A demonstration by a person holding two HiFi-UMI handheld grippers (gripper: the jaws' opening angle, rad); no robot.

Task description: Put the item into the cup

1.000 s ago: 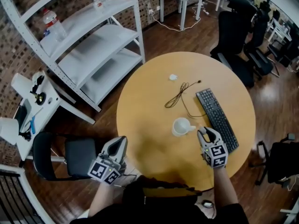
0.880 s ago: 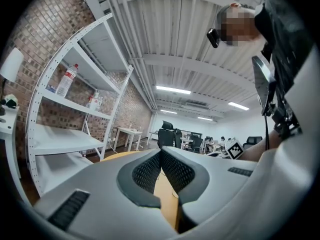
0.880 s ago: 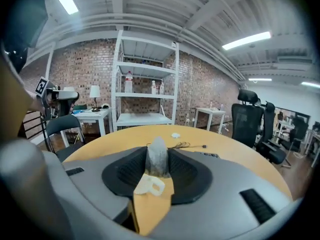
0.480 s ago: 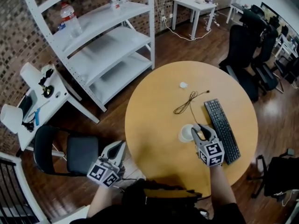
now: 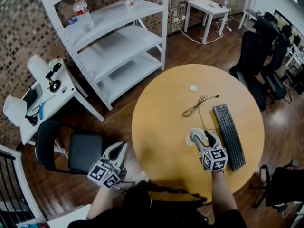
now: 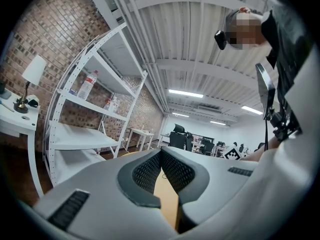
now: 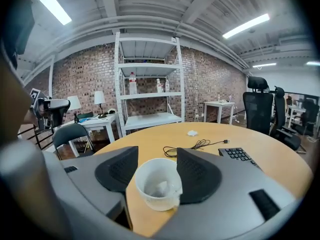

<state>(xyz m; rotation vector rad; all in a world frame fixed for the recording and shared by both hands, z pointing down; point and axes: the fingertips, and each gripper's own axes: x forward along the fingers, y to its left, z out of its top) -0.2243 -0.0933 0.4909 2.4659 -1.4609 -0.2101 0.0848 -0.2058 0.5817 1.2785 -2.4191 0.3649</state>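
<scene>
A white cup stands on the round wooden table, left of the keyboard. My right gripper is over it and its jaws are opening. In the right gripper view the cup sits between and just beyond the two spread pads, which do not press on it. A small whitish crumpled item lies inside the cup. My left gripper hangs off the table's left edge above a chair. Its pads stand together with nothing between them.
A black keyboard lies right of the cup, with a coiled black cable and a small white object beyond. A white shelf unit stands far left, a black chair near left, office chairs at right.
My right gripper has moved left from beside the cup to over it, and its jaws have spread. The left gripper has stayed put.
</scene>
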